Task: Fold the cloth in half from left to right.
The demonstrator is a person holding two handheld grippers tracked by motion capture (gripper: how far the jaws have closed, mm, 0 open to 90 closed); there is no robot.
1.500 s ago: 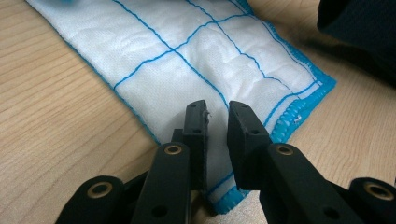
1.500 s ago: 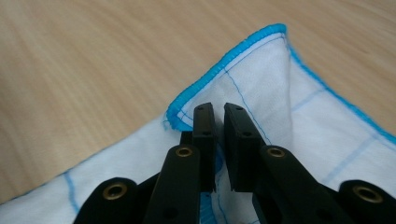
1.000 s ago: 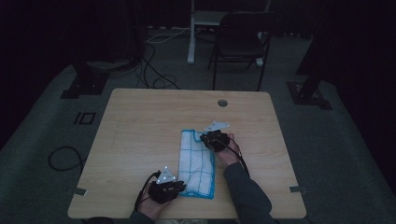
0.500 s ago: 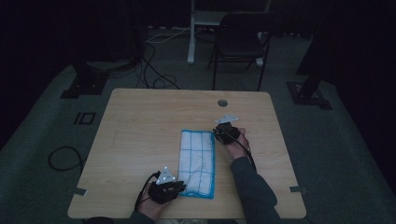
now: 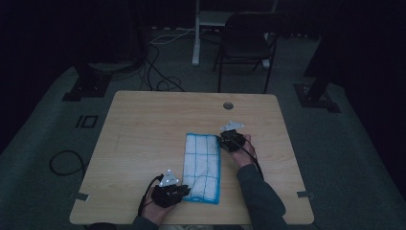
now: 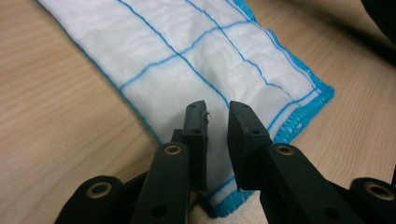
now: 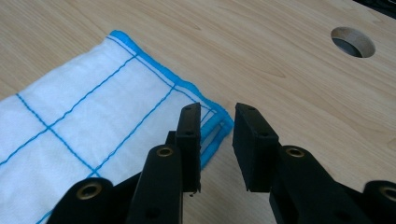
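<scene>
A white cloth (image 5: 203, 165) with blue grid lines and a blue hem lies folded in a long strip at the middle of the wooden table (image 5: 143, 124). My left gripper (image 5: 184, 190) is at its near left corner. In the left gripper view the cloth (image 6: 196, 46) runs away from that gripper (image 6: 218, 112), whose jaws stand slightly apart just above the near end with nothing pinched between them. My right gripper (image 5: 225, 139) is at the far right corner. In its own view the right gripper (image 7: 217, 114) is open over the cloth's (image 7: 84, 126) hemmed corner.
A round cable hole (image 5: 228, 105) is in the table beyond the right gripper, also seen as a hole (image 7: 352, 42) in the right gripper view. A dark chair (image 5: 244, 43) and floor cables (image 5: 158, 72) lie past the far edge. Bare wood surrounds the cloth.
The right gripper moved from over the cloth's far end out to its far right corner. The far end, raised and wider before, now lies flat. The left gripper stayed put.
</scene>
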